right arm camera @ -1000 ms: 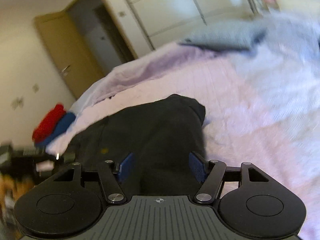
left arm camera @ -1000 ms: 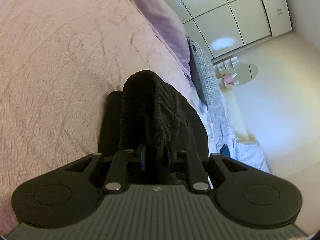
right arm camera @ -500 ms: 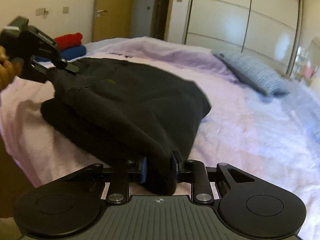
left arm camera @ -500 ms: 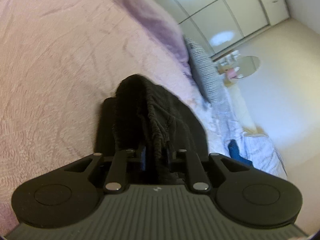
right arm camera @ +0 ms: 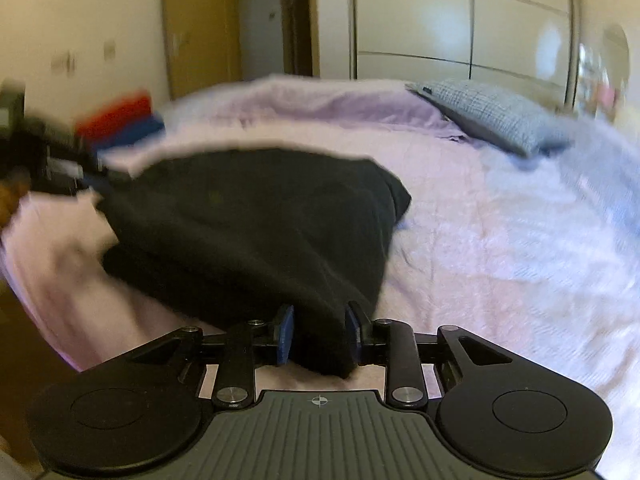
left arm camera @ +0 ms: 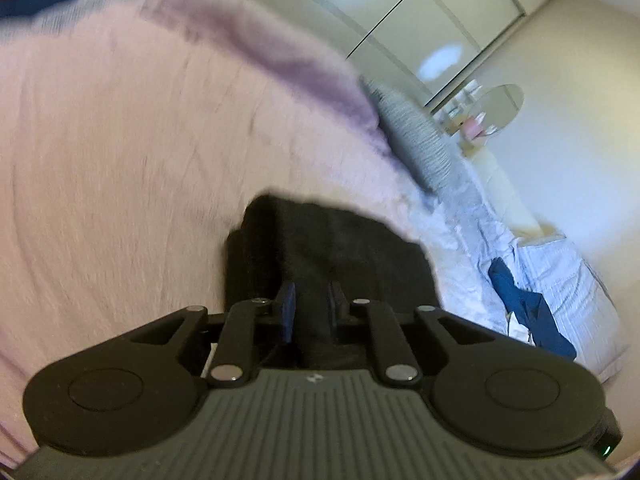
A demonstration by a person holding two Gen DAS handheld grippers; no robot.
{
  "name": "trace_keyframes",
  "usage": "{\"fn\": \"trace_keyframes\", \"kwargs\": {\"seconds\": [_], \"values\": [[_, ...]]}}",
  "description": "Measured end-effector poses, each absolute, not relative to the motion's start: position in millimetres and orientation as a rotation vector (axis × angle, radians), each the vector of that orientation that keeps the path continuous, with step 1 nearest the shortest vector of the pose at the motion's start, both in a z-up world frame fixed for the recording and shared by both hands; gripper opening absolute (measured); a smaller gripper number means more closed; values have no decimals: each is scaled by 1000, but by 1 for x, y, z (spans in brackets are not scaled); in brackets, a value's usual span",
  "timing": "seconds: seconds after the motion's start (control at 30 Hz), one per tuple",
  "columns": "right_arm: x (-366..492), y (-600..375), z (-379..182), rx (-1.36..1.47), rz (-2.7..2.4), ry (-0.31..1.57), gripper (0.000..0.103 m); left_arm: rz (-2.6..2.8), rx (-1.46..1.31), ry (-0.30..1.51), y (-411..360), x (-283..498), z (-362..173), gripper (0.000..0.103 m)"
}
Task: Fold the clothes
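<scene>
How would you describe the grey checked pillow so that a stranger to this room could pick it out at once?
Start at the big bed with the pink bedspread. Look to its far end, near the white wardrobe doors. There the pillow lies beside a rumpled lilac blanket; it alone has a grey-blue woven check, whereas the blanket is plain.

Both views are smeared by motion blur, strongest on the pink bedspread [left arm camera: 120, 168] and the red and blue pile [right arm camera: 120, 120] at far left. Soft, even indoor light leaves pale glare patches on the glossy wardrobe doors [left arm camera: 440, 56]. Fisheye distortion bends straight lines near the edges, and the black garment [right arm camera: 260, 224] shows almost no detail.
</scene>
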State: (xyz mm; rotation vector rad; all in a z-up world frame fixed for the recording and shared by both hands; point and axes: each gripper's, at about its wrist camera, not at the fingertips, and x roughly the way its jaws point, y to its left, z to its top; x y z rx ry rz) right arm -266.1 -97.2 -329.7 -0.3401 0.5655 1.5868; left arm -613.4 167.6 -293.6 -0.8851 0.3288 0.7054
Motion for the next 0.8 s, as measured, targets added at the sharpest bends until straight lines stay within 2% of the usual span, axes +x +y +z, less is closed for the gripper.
{"fn": "trace_keyframes", "kwargs": {"seconds": [0.1, 0.2, 0.27, 0.33, 0.37, 0.47, 0.57, 0.63, 0.67, 0.7, 0.73, 0.8], "values": [[-244, -96, -321, -128, 1614, 689, 33, 671, -833, 299, 158, -604, -271, 12], [-234, -82, -324, -15, 1585, 783, 33, 663, -783, 362, 154, -579, -276, 12], [-238, -68, -335, -28, 1569, 824, 33, 693, -765, 433, 153, -563, -291, 13], [-244, -52, -351, -95, 1531, 895, 33, 761, -765, 510, 156, -555, -319, 2], [-248, -47, -358, -124, 1517, 905, 33, 786, -762, 520, 157, -555, -331, 3], [-253, -44, -361, -153, 1501, 884, 33, 796, -818, 462, 154, -564, -333, 3], [-245, -54, -353, -108, 1485, 906, 33, 833, -784, 436, 134, -572, -309, 3], [-237, -62, -352, -49, 1466, 942, 37, 841, -778, 397, 113, -583, -295, 22], [-233, -66, -355, -2, 1455, 978, 50, 834, -817, 360, 104, -588, -294, 39], [-228, -69, -359, 45, 1442, 1013, 71, 826, -860, 321, 96, -593, -293, 46], [-224, -73, -362, 93, 1429, 1048, 76, 814, -926, 281, 89, -599, -300, 48], [-215, -80, -369, 189, 1401, 1117, 77, 799, -1050, 212, 79, -605, -315, 49]]}}
